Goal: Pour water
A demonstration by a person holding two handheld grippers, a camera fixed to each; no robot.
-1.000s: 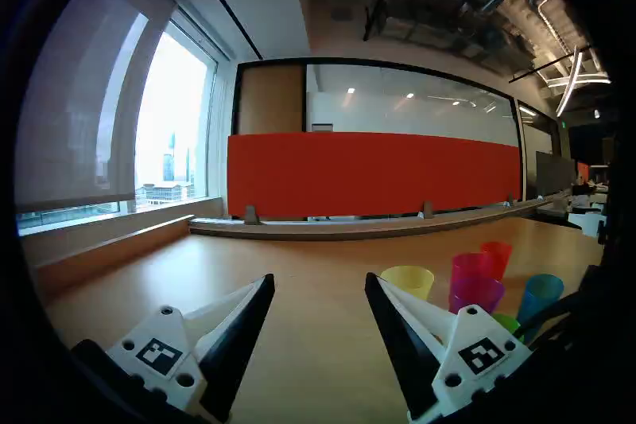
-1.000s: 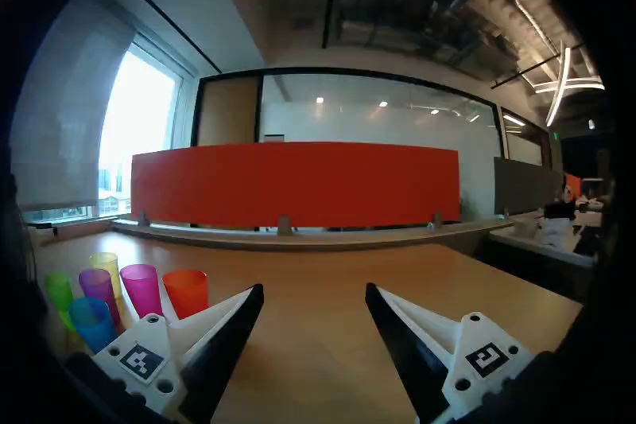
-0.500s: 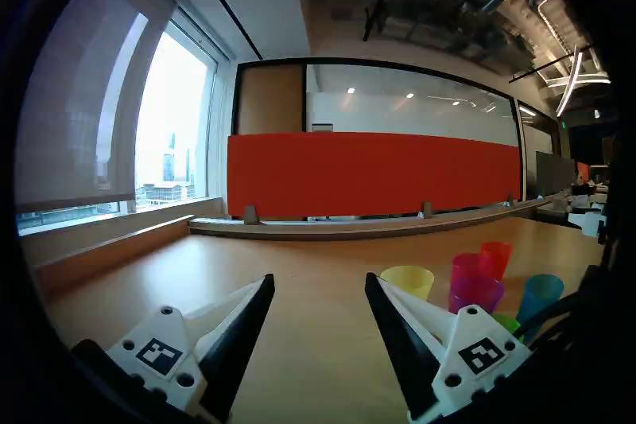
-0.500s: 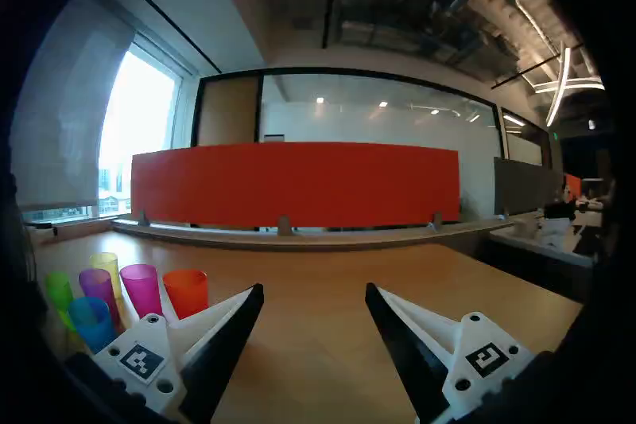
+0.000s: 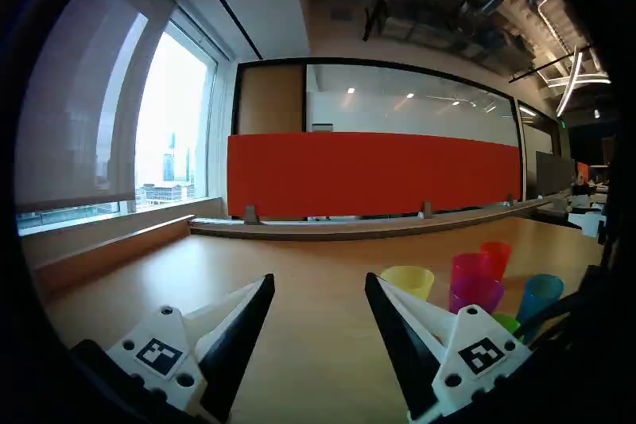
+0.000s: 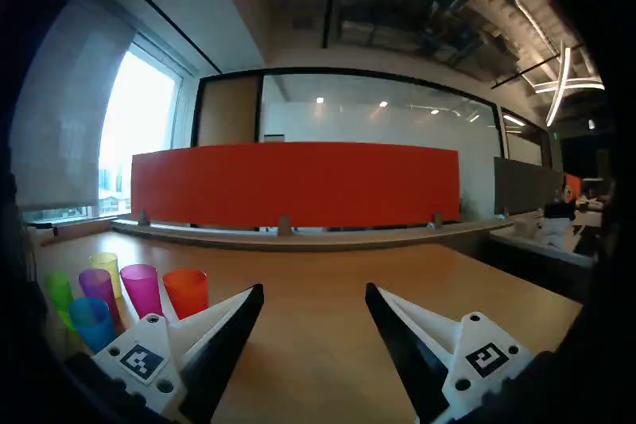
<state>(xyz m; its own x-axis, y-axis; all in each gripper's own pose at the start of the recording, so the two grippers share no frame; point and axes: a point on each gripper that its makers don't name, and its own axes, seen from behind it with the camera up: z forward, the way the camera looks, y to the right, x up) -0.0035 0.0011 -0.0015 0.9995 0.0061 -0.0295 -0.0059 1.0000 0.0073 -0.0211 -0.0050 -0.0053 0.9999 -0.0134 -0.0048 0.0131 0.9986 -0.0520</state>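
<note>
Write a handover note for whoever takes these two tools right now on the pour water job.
Left tool: open, holding nothing, low over the wooden table.
Right tool: open, holding nothing, low over the same table.
Cups: six stand upright in a cluster, to the right of the left tool and to the left of the right tool: yellow cup, pink cup, purple cup, orange cup, blue cup, green cup.
Done: nothing gripped, no pour begun. Whether any cup holds water cannot be told.
Left: grasp a cup, pour into another.
</note>
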